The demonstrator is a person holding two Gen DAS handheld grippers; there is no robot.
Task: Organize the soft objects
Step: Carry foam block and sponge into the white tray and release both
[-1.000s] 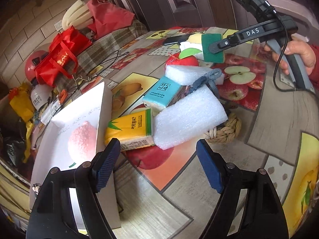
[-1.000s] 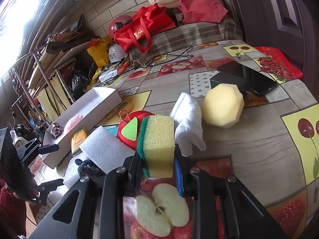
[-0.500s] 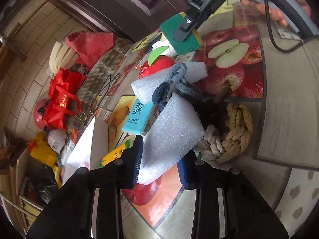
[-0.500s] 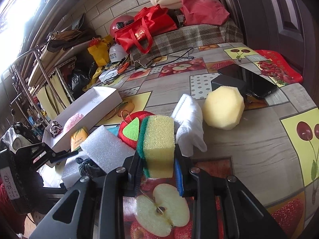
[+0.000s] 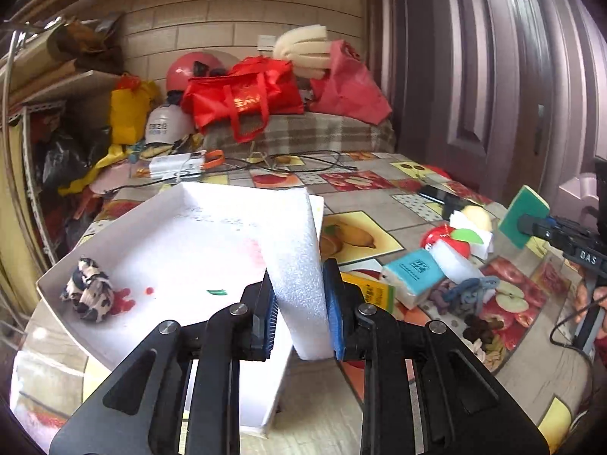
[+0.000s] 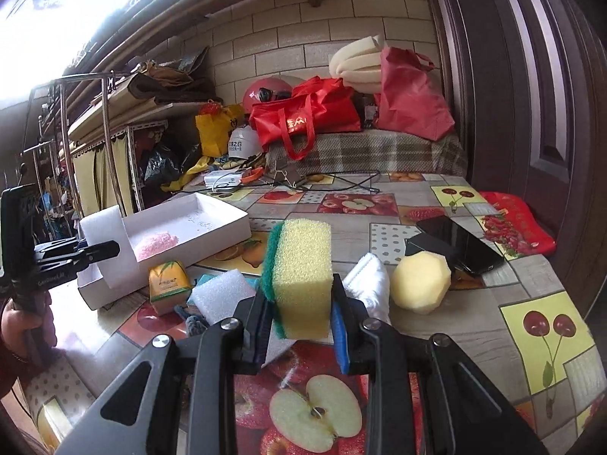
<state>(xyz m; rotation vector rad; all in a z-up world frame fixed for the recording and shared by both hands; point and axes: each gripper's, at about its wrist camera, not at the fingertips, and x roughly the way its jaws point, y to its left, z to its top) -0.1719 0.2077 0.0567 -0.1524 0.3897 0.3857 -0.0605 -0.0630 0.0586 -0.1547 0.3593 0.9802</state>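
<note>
My left gripper (image 5: pixel 299 314) is shut on a white foam block (image 5: pixel 294 250) and holds it upright over the near edge of the white box (image 5: pixel 114 227). The block also shows in the right wrist view (image 6: pixel 104 233). The box (image 6: pixel 224 220) holds a pink fluffy pad (image 6: pixel 157 244) and a black-and-white cloth ball (image 5: pixel 89 295). My right gripper (image 6: pixel 301 326) is shut on a yellow-and-green sponge (image 6: pixel 301 276), lifted above the table. A second foam block (image 6: pixel 224 295), tissue packs (image 5: pixel 411 271), a white cloth (image 6: pixel 370 288) and a yellow foam ball (image 6: pixel 421 280) lie on the table.
A phone (image 6: pixel 461 242) and a red tray (image 6: pixel 519 223) lie at the far right. Cables and a charger (image 6: pixel 224 180) lie at the table's back. A grey-blue cloth (image 5: pixel 464 292) and dark bits (image 5: pixel 480 328) lie near the tissue packs. Red bags (image 6: pixel 303 117) sit behind.
My left gripper closed on the white foam block, lifted it off the pile and swung left to the white box. My right gripper still holds the sponge, raised a little.
</note>
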